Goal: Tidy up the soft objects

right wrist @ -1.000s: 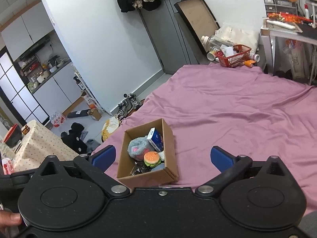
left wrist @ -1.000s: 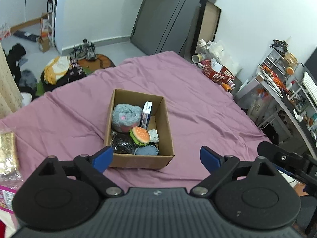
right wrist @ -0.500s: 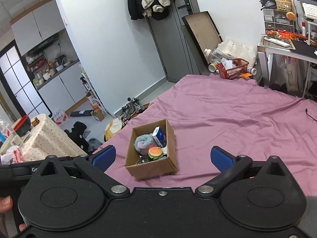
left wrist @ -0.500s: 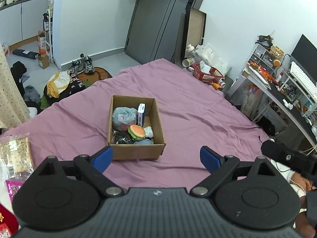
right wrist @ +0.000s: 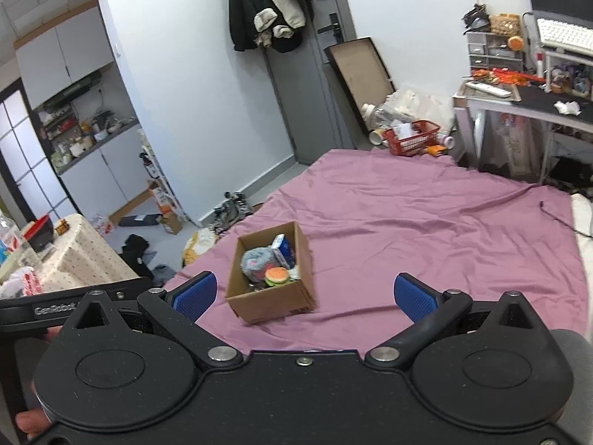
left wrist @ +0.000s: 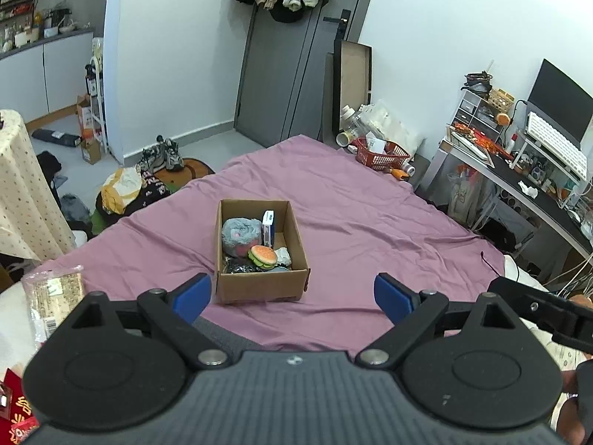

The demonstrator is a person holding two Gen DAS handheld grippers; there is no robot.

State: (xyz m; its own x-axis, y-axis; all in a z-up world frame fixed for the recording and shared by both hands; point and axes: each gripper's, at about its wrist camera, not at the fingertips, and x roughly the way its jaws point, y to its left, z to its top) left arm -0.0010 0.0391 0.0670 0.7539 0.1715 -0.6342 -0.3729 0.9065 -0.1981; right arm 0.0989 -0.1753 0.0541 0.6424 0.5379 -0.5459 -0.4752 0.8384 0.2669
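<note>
A cardboard box (left wrist: 261, 252) sits on the bedspread (left wrist: 370, 222), holding a plush toy (left wrist: 241, 235) at its left, a carton (left wrist: 267, 226) upright just right of that, and a burger toy (left wrist: 263, 256) in front, while a basket (left wrist: 381, 154) stands beyond the bed's far edge.

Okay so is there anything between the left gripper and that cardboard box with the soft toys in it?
Nothing visible. Only bare purple sheet lies between the left gripper, jaws open and empty, and the cardboard box. The box's top is open, with the burger toy uncovered inside.
</note>
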